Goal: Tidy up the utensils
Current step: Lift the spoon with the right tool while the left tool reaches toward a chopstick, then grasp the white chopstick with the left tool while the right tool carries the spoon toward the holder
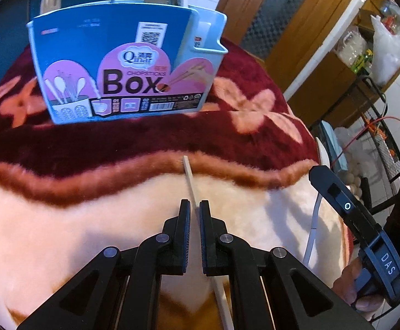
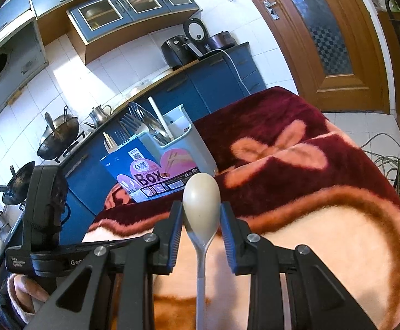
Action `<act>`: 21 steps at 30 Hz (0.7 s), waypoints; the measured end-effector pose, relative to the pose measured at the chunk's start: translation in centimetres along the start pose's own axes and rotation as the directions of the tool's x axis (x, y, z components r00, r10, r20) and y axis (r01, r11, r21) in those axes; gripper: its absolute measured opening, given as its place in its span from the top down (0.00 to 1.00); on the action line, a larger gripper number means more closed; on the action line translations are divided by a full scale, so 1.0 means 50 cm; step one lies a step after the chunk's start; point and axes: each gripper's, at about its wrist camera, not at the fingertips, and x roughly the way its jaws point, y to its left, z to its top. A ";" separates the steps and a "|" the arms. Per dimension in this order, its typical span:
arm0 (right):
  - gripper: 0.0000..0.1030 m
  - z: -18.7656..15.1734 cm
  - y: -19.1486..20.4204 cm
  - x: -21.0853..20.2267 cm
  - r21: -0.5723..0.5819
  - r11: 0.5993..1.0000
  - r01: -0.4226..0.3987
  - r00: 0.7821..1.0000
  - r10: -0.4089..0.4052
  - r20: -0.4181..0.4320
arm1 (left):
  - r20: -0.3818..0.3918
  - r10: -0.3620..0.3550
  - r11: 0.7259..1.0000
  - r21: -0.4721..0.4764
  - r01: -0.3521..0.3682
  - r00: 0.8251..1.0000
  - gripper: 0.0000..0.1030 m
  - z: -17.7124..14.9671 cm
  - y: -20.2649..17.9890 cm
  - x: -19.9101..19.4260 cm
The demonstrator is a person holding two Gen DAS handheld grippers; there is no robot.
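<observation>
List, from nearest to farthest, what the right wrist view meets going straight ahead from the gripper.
Right gripper → spoon between its fingers → red floral blanket → chopsticks box holding utensils → blue kitchen cabinets → air fryer on the counter.

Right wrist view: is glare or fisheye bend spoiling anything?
Right wrist view: a sunlit patch washes out the wall tiles, the door frame bows from fisheye, the spoon stays sharp. Left wrist view: even light, chopstick sharp, the utensil box label readable, corners vignetted black.
</observation>
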 end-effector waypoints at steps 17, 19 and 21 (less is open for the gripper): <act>0.71 -0.004 -0.015 0.004 0.023 1.000 -0.003 1.000 0.003 -0.004 | -0.070 -0.014 1.000 0.017 0.015 0.997 0.93 0.025 -0.013 0.040; 0.71 -0.004 -0.012 0.003 0.019 1.000 -0.001 1.000 0.001 -0.005 | -0.055 -0.021 1.000 0.018 0.022 0.998 0.94 0.021 -0.010 0.036; 0.71 -0.003 -0.008 0.001 0.014 1.000 -0.003 1.000 0.003 -0.002 | -0.040 -0.033 0.999 0.013 0.033 0.999 0.94 0.018 -0.005 0.029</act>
